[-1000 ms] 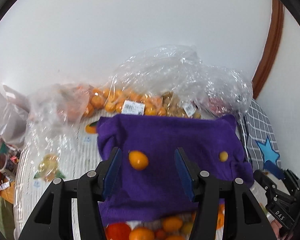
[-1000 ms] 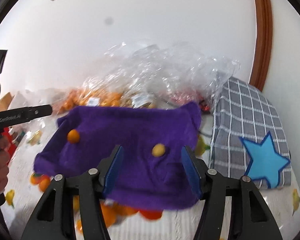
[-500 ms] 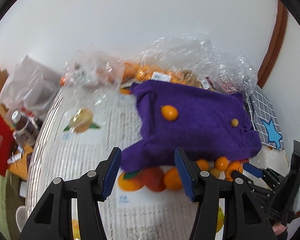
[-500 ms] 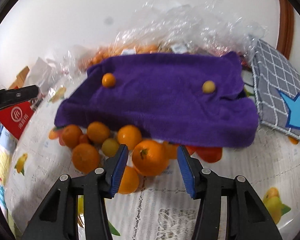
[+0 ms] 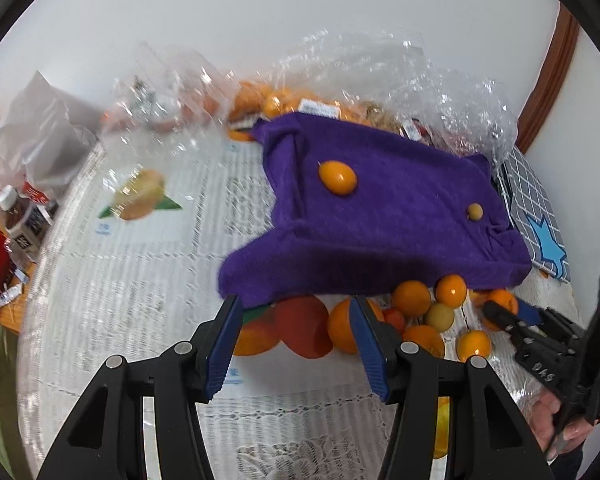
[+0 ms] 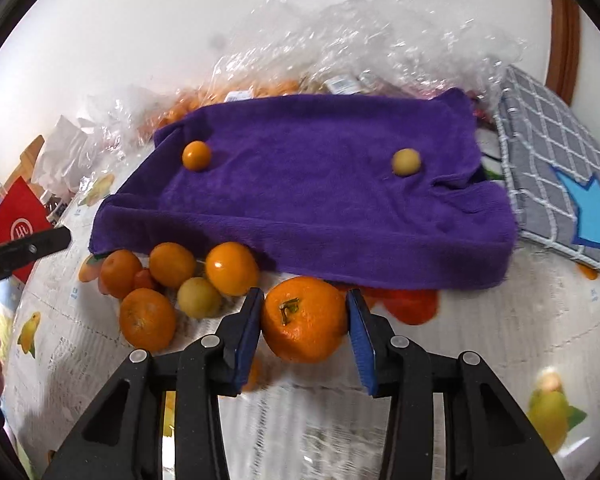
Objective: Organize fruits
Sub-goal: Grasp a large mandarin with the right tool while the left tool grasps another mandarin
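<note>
A purple cloth (image 5: 384, 216) (image 6: 308, 208) lies on the table with a small orange fruit (image 5: 337, 178) (image 6: 196, 155) and a small yellow fruit (image 5: 475, 211) (image 6: 406, 162) on it. Several oranges (image 6: 172, 276) lie loose at its near edge. My right gripper (image 6: 302, 316) is open with a large orange (image 6: 304, 322) between its fingers, close to both pads. My left gripper (image 5: 296, 328) is open and empty, just short of the cloth's near left corner, with an orange (image 5: 342, 330) ahead of it.
Clear plastic bags (image 5: 380, 76) (image 6: 360, 44) of fruit stand behind the cloth by the wall. A grey checked cloth with a blue star (image 6: 560, 184) lies at the right. A red box (image 6: 16, 220) and bottles (image 5: 20, 224) sit at the table's left edge.
Both grippers have dropped and pulled back toward the cloth's near edge. The large orange now sits between the right fingers, which have narrowed around it. The left gripper stays open.
</note>
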`<state>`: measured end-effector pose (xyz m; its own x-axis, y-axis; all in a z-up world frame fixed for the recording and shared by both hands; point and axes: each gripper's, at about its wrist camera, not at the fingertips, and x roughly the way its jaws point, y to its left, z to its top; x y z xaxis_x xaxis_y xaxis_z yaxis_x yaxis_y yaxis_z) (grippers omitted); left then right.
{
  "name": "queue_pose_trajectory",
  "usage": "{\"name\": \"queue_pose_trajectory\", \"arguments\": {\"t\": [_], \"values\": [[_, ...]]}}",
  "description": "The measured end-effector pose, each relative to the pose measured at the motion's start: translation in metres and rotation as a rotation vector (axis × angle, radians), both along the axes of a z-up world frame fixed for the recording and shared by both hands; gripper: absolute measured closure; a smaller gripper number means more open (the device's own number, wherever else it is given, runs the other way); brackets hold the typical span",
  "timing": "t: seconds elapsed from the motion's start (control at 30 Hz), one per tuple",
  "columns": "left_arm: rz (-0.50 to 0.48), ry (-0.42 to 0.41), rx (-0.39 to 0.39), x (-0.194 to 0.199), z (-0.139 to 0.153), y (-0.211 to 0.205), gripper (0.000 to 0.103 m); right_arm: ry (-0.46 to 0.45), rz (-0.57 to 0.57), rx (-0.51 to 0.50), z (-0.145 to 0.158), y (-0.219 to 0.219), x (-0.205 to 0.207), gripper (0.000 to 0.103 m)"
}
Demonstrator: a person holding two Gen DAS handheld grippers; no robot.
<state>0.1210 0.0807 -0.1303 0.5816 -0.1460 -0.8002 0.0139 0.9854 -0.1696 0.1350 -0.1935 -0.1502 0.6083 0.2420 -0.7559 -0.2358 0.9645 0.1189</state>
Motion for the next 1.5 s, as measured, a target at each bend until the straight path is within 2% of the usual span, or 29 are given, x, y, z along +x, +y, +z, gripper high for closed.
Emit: {"name": "queue_pose_trajectory", "arguments": {"t": [0.2,0.47,0.57,0.6,0.93,1.07,1.2,1.43,1.5], "values": [[-0.041,0.033,-0.038,0.007,-0.020,-0.018,0.050,-0.013,-0.020,-0.038,-0.001,-0.027,-0.007,0.061],[-0.062,0.050,-0.069,0.013,-0.031,-0.030,0.050,0.010,-0.001,-0.025,-0.009,-0.037,-0.013,0.060],[-0.081,0.044,-0.089,0.013,-0.032,-0.032,0.065,0.017,0.005,-0.028,-0.012,-0.037,-0.017,0.060],[-0.084,0.047,-0.090,0.012,-0.031,-0.031,0.065,0.021,0.005,-0.026,-0.014,-0.038,-0.018,0.059],[-0.035,0.035,-0.023,0.008,-0.024,-0.011,0.065,0.000,0.002,-0.040,-0.014,-0.039,-0.025,0.060],[-0.039,0.015,-0.027,0.006,-0.027,-0.010,0.064,-0.001,-0.010,-0.047,-0.015,-0.037,-0.022,0.060],[-0.041,0.034,-0.043,0.006,-0.036,-0.009,0.057,-0.012,-0.009,-0.069,-0.016,-0.034,-0.022,0.060],[-0.031,-0.054,-0.012,-0.005,-0.039,-0.015,0.055,-0.028,-0.009,-0.097,-0.016,-0.032,-0.023,0.061],[-0.034,-0.062,0.015,-0.005,-0.037,-0.019,0.059,-0.027,-0.010,-0.084,-0.016,-0.034,-0.024,0.061]]}}
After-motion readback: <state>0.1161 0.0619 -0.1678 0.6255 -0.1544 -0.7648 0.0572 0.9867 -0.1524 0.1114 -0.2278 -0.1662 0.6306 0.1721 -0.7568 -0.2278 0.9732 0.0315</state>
